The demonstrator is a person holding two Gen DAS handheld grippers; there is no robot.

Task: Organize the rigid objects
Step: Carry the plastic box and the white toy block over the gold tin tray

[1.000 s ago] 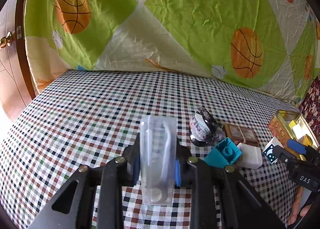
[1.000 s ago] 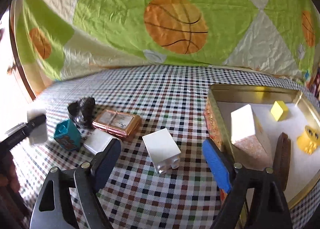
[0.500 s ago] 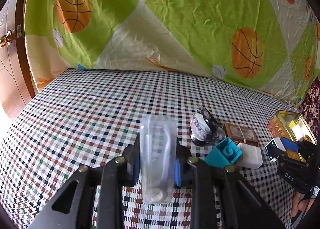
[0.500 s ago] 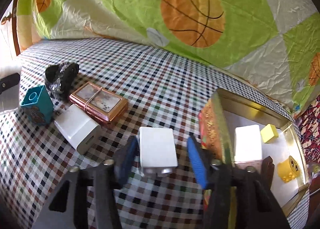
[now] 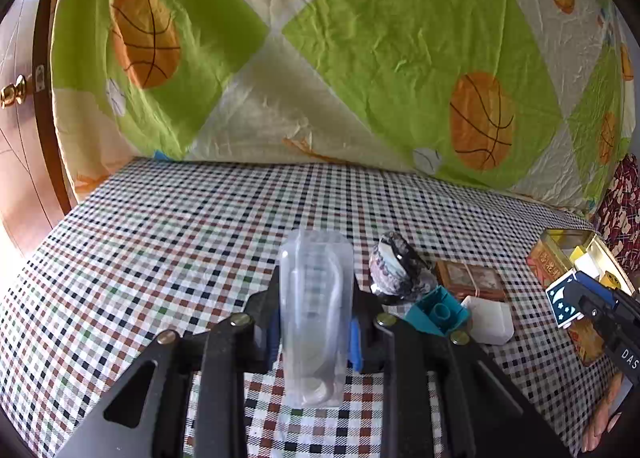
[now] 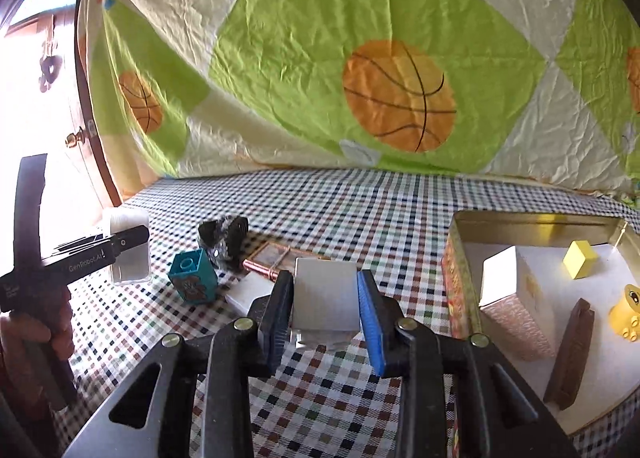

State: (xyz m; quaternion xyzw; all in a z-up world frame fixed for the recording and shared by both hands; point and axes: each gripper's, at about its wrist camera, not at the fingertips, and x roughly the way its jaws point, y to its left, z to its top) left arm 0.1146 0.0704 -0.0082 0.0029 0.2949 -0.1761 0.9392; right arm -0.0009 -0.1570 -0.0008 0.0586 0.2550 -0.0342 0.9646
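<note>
My left gripper (image 5: 316, 318) is shut on a clear plastic case (image 5: 316, 298), held upright over the checked cloth. The right wrist view shows that same gripper (image 6: 120, 246) and case (image 6: 128, 258) at far left. My right gripper (image 6: 326, 298) is shut on a white block (image 6: 326, 294), which hangs just above the cloth beside the gold tin (image 6: 536, 220). From the left wrist view the block (image 5: 562, 304) shows a blue starry side, in front of the tin (image 5: 552, 258).
The tin holds a white box (image 6: 512, 290), a yellow cube (image 6: 580, 264), a yellow brick (image 6: 628, 314) and a brown bar (image 6: 568, 354). On the cloth lie a teal brick (image 6: 192, 276), a black-and-white bundle (image 6: 224, 236), a copper-framed case (image 6: 272, 258) and a white adapter (image 6: 248, 290).
My right gripper moved over the white block, shut on it and raised it a little off the cloth. The left gripper and its clear case have stayed put.
</note>
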